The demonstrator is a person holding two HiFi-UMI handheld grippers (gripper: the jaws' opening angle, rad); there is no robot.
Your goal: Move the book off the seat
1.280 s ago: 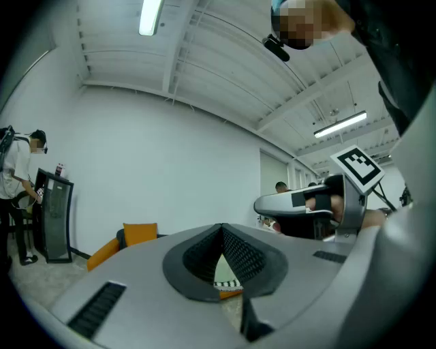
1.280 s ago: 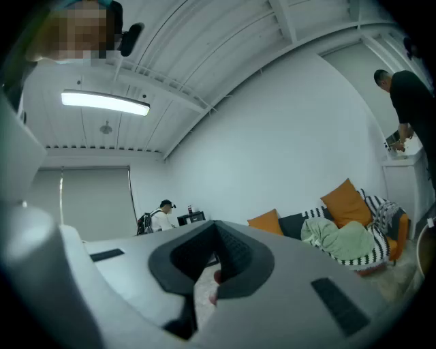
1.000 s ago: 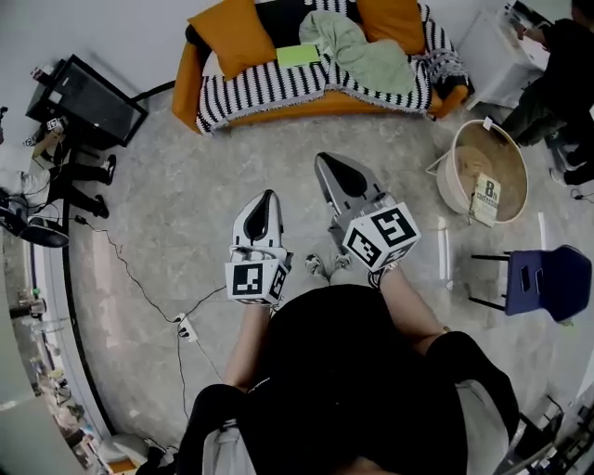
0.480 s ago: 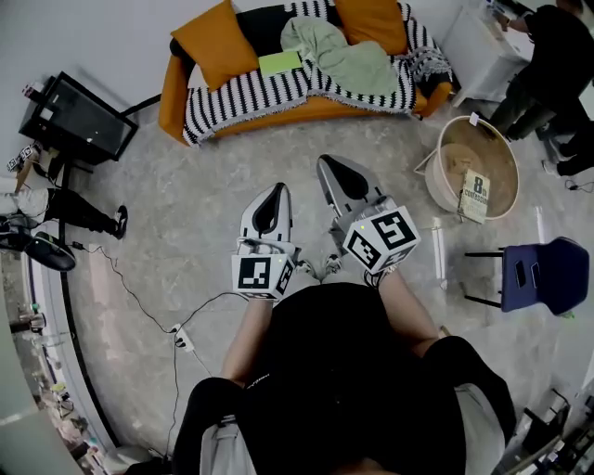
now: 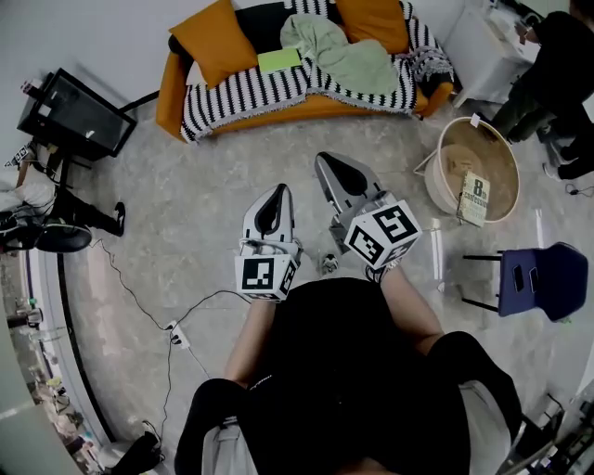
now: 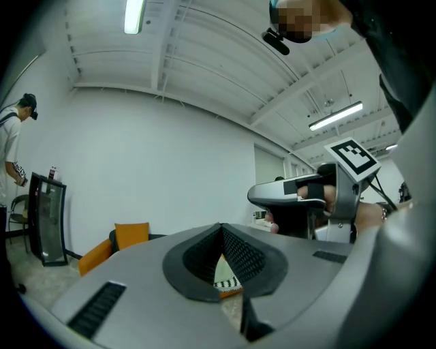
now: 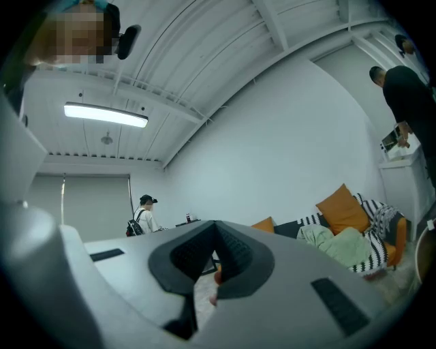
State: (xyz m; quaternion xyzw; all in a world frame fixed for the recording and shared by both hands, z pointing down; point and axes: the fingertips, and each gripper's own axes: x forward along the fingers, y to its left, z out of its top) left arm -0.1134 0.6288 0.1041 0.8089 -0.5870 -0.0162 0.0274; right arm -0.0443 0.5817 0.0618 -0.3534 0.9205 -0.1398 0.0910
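Head view: we have barely closed on the striped sofa [image 5: 241, 88], and the green book [image 5: 279, 60] remains on its seat, well ahead. Left gripper [image 5: 276, 192] and right gripper [image 5: 327, 162] stay clenched, empty; pickup seems some way off.

Bright, even indoor light, soft shadows. Tube light [image 7: 105, 114] glows high above the right gripper [image 7: 215, 228]; a strip light [image 6: 134, 13] sits up-left of the left gripper [image 6: 221, 232]. Heavy fisheye bending, dark corners. Near gripper bodies slightly soft.
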